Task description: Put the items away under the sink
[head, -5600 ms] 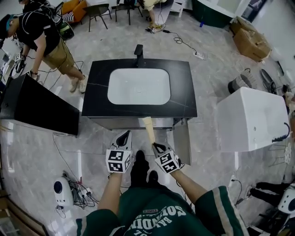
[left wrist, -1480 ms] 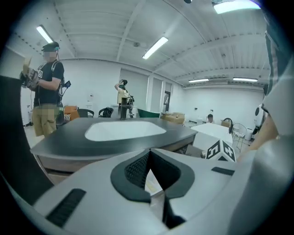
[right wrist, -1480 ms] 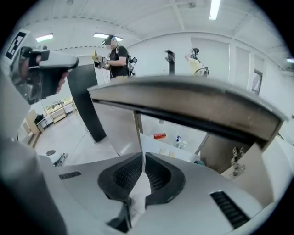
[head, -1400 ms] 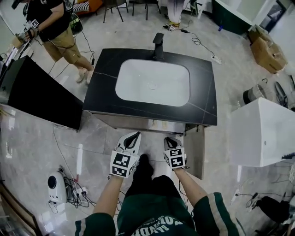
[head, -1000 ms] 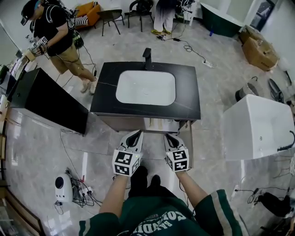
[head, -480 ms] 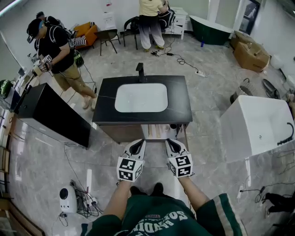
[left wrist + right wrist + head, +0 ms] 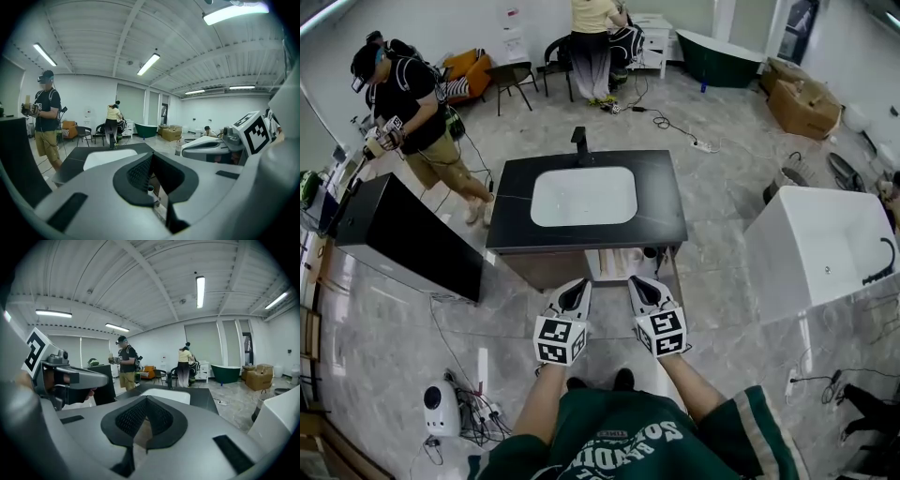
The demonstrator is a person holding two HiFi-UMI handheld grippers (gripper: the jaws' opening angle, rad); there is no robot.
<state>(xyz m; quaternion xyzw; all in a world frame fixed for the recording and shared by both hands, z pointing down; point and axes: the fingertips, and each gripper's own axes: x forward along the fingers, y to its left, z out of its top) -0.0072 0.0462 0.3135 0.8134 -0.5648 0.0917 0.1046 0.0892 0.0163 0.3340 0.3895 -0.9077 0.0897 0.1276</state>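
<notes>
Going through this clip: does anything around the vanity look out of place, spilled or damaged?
Only one thing: the cabinet door below the black countertop stands open at the front right, with a few items visible inside. That fits the task rather than being a fault. Nothing looks spilled, tipped or damaged.

Bare floor [image 7: 609, 317] lies open before the worktop [image 7: 661, 211]. Under its front edge the cupboard [image 7: 546, 268] gapes, with items [image 7: 622, 262] standing inside. The open door [image 7: 674, 277] juts out at its right, and a black cabinet [image 7: 403, 234] flanks its left.
</notes>
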